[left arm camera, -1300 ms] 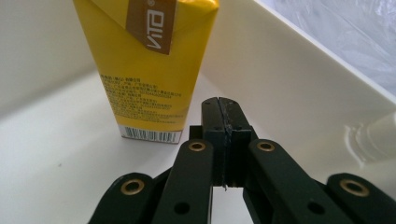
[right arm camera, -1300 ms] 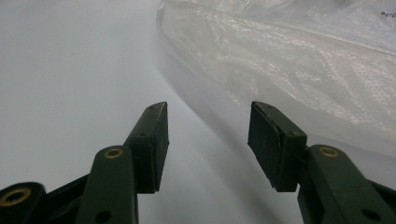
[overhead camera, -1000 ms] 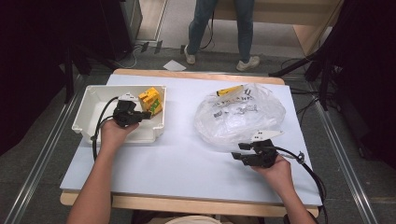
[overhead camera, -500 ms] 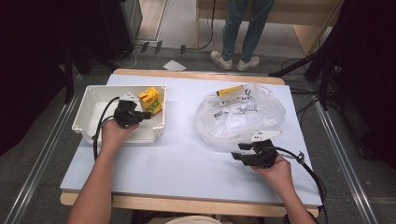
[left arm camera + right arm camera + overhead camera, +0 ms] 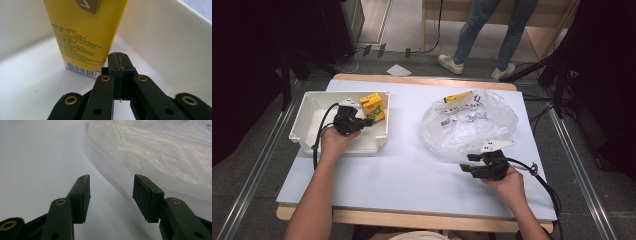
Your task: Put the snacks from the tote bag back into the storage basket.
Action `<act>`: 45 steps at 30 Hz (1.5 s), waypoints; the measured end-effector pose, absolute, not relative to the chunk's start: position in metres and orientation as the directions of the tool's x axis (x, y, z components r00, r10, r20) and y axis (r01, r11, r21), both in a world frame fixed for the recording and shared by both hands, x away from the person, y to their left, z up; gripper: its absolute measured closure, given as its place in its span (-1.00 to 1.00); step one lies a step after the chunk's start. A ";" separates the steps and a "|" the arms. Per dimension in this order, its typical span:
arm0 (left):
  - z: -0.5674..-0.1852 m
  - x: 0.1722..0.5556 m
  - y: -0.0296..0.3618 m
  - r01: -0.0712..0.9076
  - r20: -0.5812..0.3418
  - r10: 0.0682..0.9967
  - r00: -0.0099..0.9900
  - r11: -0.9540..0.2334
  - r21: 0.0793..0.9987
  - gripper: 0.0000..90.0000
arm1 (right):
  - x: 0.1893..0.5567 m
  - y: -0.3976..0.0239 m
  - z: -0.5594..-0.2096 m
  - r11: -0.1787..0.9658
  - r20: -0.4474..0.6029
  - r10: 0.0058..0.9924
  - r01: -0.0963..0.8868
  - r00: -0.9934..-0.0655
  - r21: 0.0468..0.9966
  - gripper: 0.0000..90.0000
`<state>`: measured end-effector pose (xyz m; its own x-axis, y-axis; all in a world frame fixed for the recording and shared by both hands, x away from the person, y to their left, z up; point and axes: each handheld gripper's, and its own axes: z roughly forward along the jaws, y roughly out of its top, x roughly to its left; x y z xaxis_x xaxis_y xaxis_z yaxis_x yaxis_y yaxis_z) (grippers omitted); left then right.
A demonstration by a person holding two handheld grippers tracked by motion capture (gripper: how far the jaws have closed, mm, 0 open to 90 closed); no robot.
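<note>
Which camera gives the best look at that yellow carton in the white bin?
The left gripper view: the yellow carton looms close, its barcode and print sharp. The high view shows it small, in the white bin's far corner. The right gripper view faces the plastic bag.

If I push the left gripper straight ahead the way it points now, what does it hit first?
Most likely the yellow carton: the shut left gripper points at its lower right corner inside the white bin. It might just slip past to the bin wall.
</note>
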<state>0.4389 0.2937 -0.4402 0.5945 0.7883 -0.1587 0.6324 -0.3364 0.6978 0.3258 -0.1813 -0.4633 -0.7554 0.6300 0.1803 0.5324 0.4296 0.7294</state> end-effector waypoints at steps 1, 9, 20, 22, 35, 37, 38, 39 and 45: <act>-0.440 0.439 0.294 0.634 -0.160 0.789 0.593 -0.335 0.697 1.00 | 0.326 -0.181 -0.463 0.430 0.179 0.630 0.532 -0.756 0.730 0.10; -0.442 0.443 0.296 0.641 -0.173 0.796 0.580 -0.314 0.701 1.00 | 0.325 -0.181 -0.464 0.430 0.179 0.630 0.531 -0.756 0.730 0.10; -0.443 0.448 0.299 0.662 -0.197 0.814 0.546 -0.274 0.698 1.00 | 0.325 -0.180 -0.464 0.431 0.181 0.629 0.533 -0.756 0.728 0.10; -0.443 0.449 0.299 0.661 -0.195 0.816 0.543 -0.273 0.699 1.00 | 0.325 -0.180 -0.464 0.431 0.181 0.630 0.534 -0.755 0.728 0.10; -0.444 0.451 0.299 0.673 -0.196 0.837 0.511 -0.248 0.697 1.00 | 0.325 -0.180 -0.465 0.432 0.180 0.630 0.533 -0.755 0.727 0.10; -0.444 0.452 0.299 0.673 -0.189 0.841 0.507 -0.249 0.697 1.00 | 0.325 -0.180 -0.465 0.433 0.178 0.630 0.531 -0.756 0.728 0.10; -0.444 0.452 0.299 0.673 -0.187 0.844 0.502 -0.246 0.697 1.00 | 0.325 -0.180 -0.464 0.432 0.177 0.630 0.531 -0.756 0.729 0.10; -0.444 0.452 0.299 0.674 -0.188 0.846 0.500 -0.243 0.697 1.00 | 0.325 -0.180 -0.464 0.432 0.178 0.630 0.531 -0.756 0.729 0.10; -0.445 0.453 0.300 0.678 -0.194 0.849 0.492 -0.234 0.697 1.00 | 0.325 -0.180 -0.465 0.436 0.176 0.627 0.529 -0.759 0.728 0.10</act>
<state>0.4528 0.3002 -0.4446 0.4917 0.8489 -0.1940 0.6784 -0.2337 0.6966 0.3251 -0.1798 -0.4650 -0.7589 0.6270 0.1761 0.5290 0.4357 0.7282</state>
